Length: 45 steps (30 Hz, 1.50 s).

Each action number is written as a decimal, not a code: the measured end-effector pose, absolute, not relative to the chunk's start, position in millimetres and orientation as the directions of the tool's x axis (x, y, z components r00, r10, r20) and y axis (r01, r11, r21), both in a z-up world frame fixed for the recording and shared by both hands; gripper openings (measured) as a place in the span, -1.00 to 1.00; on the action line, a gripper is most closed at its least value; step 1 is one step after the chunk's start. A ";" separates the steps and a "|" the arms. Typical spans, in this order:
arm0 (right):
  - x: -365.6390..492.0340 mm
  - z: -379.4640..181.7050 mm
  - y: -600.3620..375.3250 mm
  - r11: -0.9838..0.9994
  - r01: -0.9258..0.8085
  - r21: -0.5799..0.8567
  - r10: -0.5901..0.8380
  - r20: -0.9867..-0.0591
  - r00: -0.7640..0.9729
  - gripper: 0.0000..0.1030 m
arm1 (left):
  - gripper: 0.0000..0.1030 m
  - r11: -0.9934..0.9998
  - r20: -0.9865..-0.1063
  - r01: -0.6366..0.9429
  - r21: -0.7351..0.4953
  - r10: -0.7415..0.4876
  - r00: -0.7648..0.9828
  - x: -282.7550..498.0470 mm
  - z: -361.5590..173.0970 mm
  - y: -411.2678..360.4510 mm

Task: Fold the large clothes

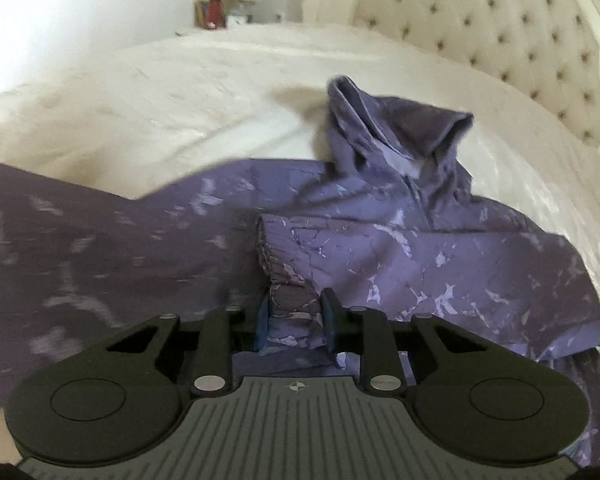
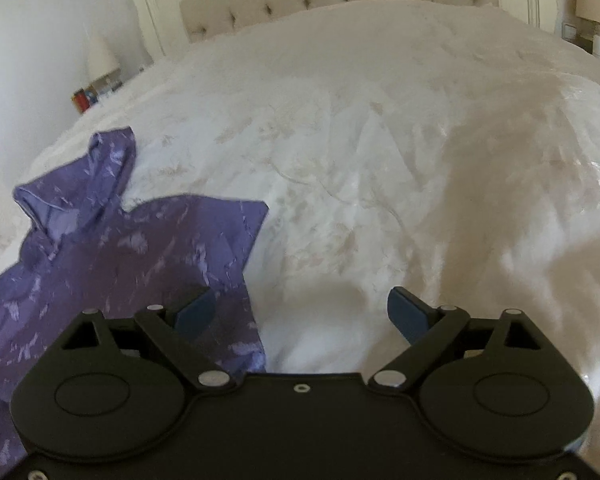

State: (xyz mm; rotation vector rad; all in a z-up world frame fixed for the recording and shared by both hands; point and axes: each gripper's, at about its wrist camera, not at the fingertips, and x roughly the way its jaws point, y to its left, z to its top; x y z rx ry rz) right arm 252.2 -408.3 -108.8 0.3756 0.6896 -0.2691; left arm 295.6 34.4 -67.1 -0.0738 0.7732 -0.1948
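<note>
Surface: white bedspread (image 2: 380, 152) on a bed with a tufted headboard (image 1: 512, 28).
Garment: purple hooded top (image 1: 380, 240) lies spread on the bedspread, hood (image 1: 396, 128) beyond the left jaws.
Left gripper (image 1: 296, 316): jaws clamped on a bunched cuff (image 1: 288, 280).
Right gripper (image 2: 300, 312): jaws wide apart, holding nothing; the garment lies under its left finger, bare bedspread between and ahead.

Purple patterned hoodie (image 1: 380, 240), rumpled, on bed

Left gripper (image 1: 296, 320) clamped, right gripper (image 2: 302, 312) agape
</note>
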 end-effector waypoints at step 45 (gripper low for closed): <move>246.4 -111.6 -245.5 0.948 -0.205 0.242 0.304 -0.509 0.805 0.98 | 0.74 0.960 -0.681 -0.189 -0.204 -0.001 0.732 234.3 -52.2 248.9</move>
